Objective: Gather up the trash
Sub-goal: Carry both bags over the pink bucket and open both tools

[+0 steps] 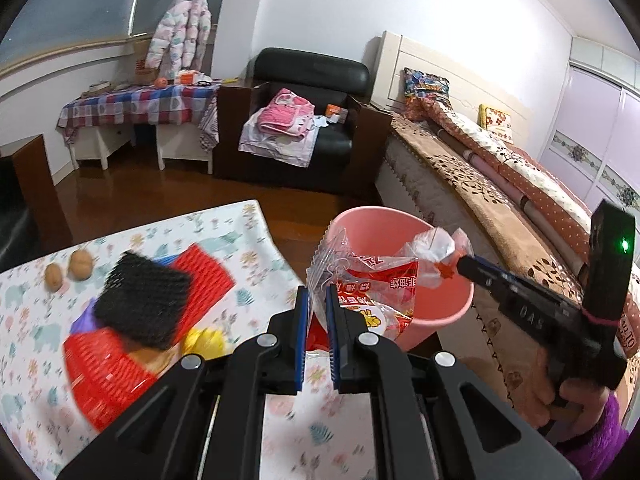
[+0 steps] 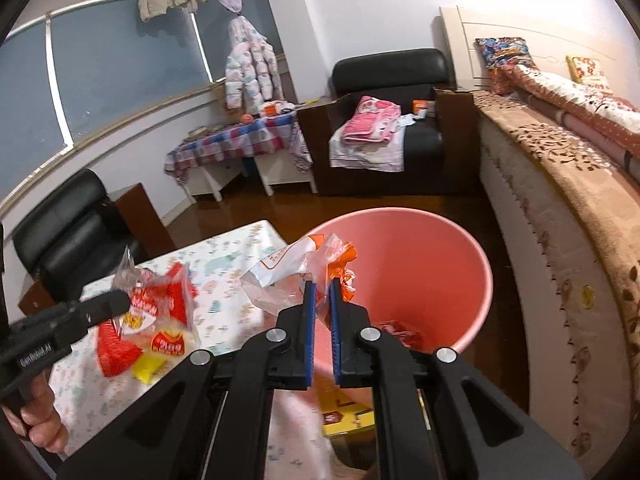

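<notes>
Blue-padded jaws of the left gripper (image 1: 318,292) pinch a red and clear snack bag (image 1: 362,280), which rises from between them toward the pink bin (image 1: 444,304) just ahead. To their left, on the flowered tablecloth (image 1: 24,344), lie a black mesh pad (image 1: 142,300), red mesh sheets (image 1: 106,372) and two walnuts (image 1: 68,270). Jaws of the right gripper (image 2: 323,292) clamp a crumpled clear and orange wrapper (image 2: 296,268), held above the near rim of the bin. Inside the bin, past the jaws, lies a red wrapper (image 2: 402,332).
</notes>
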